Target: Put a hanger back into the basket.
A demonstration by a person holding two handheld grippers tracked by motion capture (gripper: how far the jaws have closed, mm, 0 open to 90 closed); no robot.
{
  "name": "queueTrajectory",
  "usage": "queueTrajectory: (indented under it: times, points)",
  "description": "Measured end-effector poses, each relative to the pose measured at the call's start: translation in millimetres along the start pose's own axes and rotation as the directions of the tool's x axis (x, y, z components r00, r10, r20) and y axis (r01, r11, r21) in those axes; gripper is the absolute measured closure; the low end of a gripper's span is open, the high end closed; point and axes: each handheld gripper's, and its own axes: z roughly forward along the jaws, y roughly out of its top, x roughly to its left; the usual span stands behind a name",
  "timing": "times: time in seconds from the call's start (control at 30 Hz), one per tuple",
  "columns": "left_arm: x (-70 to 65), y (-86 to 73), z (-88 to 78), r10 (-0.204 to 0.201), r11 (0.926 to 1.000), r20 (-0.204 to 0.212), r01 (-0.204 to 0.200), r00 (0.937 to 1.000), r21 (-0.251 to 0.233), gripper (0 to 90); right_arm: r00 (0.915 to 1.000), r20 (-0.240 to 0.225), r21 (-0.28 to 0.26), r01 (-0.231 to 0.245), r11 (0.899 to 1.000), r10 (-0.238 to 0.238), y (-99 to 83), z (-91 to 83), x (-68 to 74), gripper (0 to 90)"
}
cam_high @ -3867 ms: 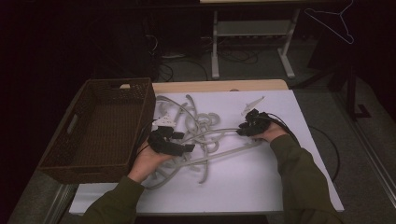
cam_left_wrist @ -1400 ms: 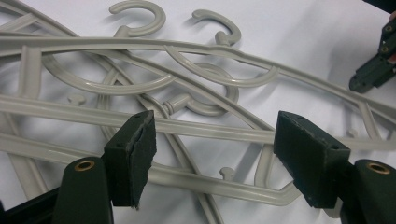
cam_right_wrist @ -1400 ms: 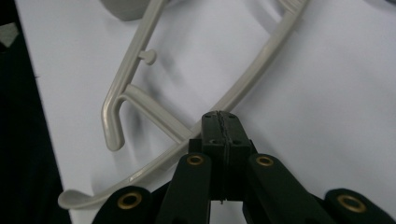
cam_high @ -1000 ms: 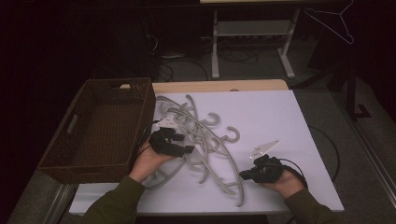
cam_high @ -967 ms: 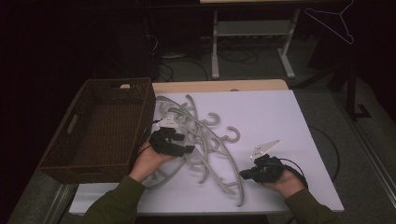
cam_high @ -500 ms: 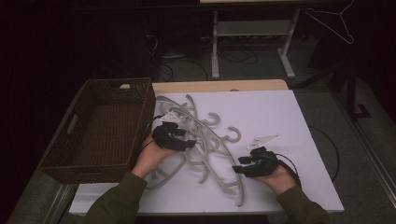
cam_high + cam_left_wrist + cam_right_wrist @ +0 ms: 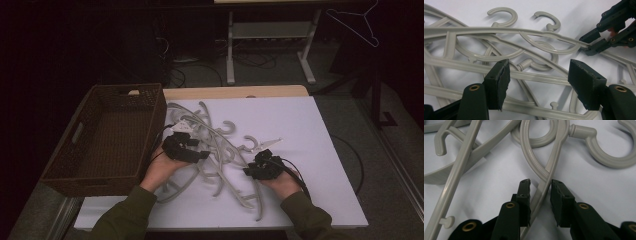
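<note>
hangers [image 7: 215, 150] lying tangled mid-table, right of basket [image 7: 107, 145] | right gripper [image 7: 540, 188] closing around one thin arm – not yet pinching | left gripper [image 7: 539, 75] hovering open, empty | likely light, stiff, slippery – grip arm

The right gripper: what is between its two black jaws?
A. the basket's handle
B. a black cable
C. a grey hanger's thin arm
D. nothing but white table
C: in the right gripper view the right gripper has a thin grey hanger arm running up between its jaws, which have just been closing.
</note>
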Motion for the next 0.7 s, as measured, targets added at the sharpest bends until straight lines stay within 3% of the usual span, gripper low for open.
queueTrajectory:
  times: [0.2,0.37,0.47,0.7]
  points:
    - [0.2,3.3,3.3,0.017,0.9998,-0.001,-0.017,0.9998,0.012,34.0,0.9999,0.006,0.001,0.008,1.0,-0.008,-4.8,-9.4,-14.8,80.8]
    - [4.6,7.4,13.9,0.049,0.9978,-0.003,-0.049,0.9988,0.044,33.8,0.9972,-0.029,-0.001,0.069,0.998,-0.069,-9.9,-15.8,-24.2,81.1]
    - [5.5,9.3,19.8,0.089,0.993,-0.009,-0.088,0.996,0.079,33.7,0.994,-0.054,-0.028,0.093,0.995,-0.095,-12.8,-24.6,-29.9,81.3]
    - [2.8,14.6,33.3,0.172,0.9764,0.005,-0.171,0.9851,0.132,33.8,0.9783,-0.047,-0.073,0.198,0.977,-0.202,-11.2,-41.3,-31.1,81.5]
